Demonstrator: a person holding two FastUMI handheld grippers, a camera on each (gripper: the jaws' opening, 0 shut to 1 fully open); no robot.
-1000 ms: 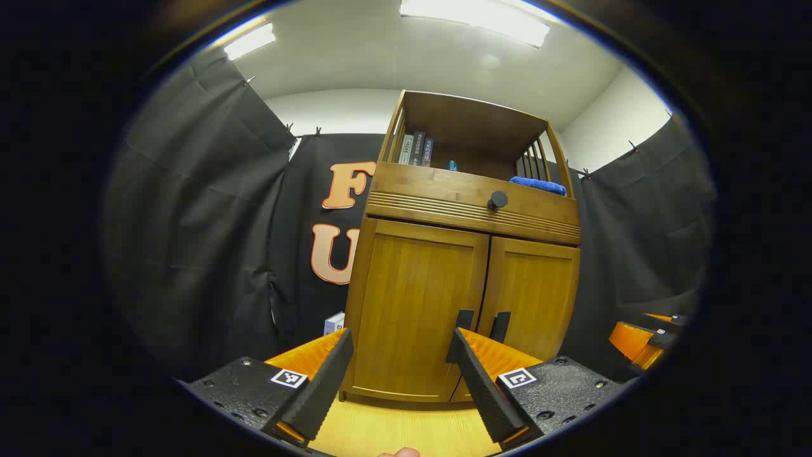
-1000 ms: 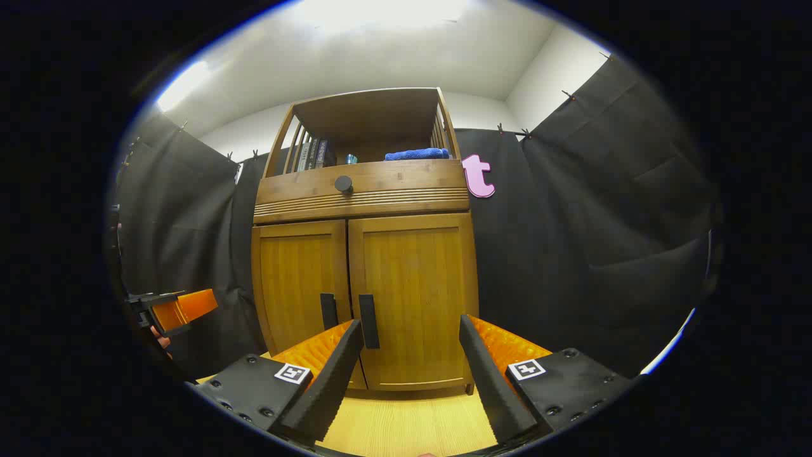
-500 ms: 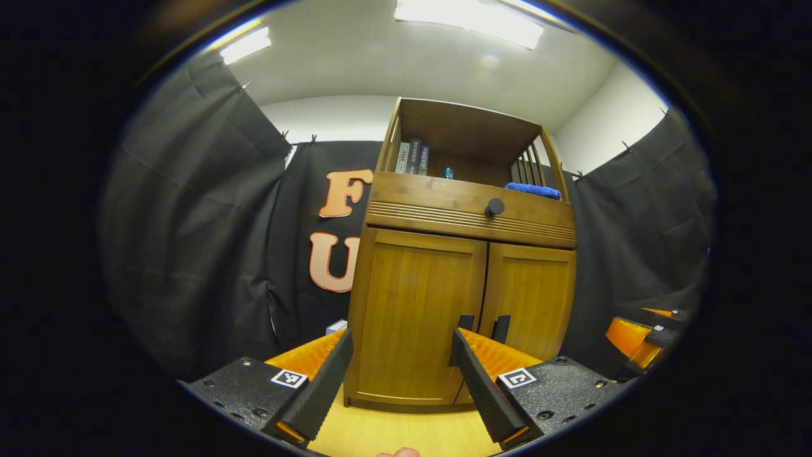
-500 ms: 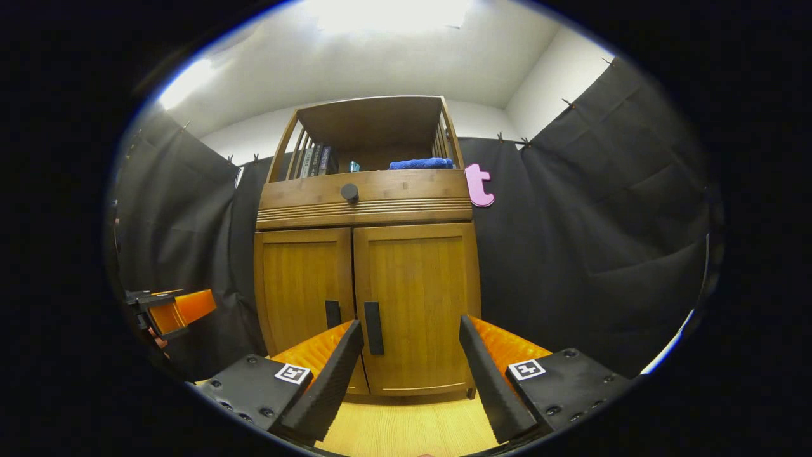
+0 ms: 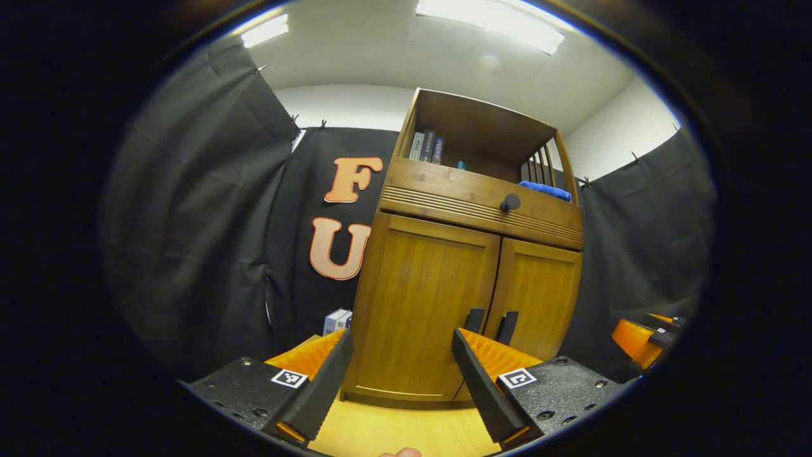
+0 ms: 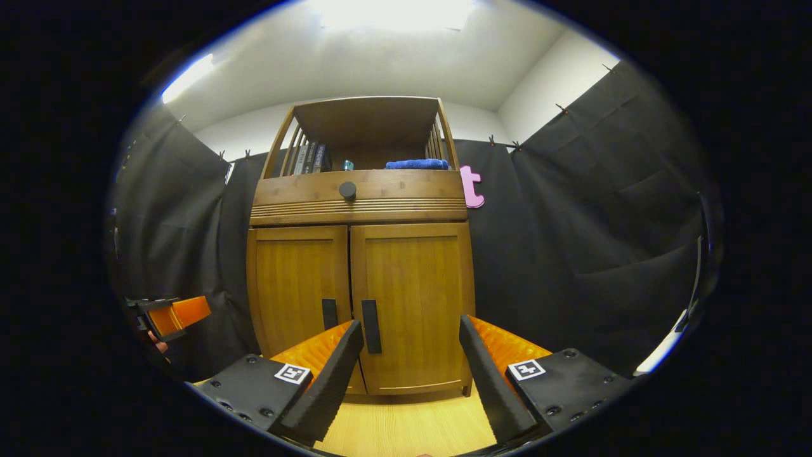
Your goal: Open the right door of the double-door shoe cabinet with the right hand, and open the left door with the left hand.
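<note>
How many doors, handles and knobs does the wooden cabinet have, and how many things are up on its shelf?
Brown wooden cabinet doors: 2, left and right, both closed
Black bar door handles: 2
Round black drawer knob: 1
Upright dark books: 3
Small teal bottle: 1
Folded blue cloth: 1
Total: 10

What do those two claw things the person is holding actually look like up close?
Each is a two-fingered tool. The left gripper and the right gripper look alike: two long black wedge-shaped fingers with finely ribbed inner faces, backed by ridged orange plastic. Each finger sits on a matte black block with small screws and a square black-and-white marker. No cables are visible.
</note>
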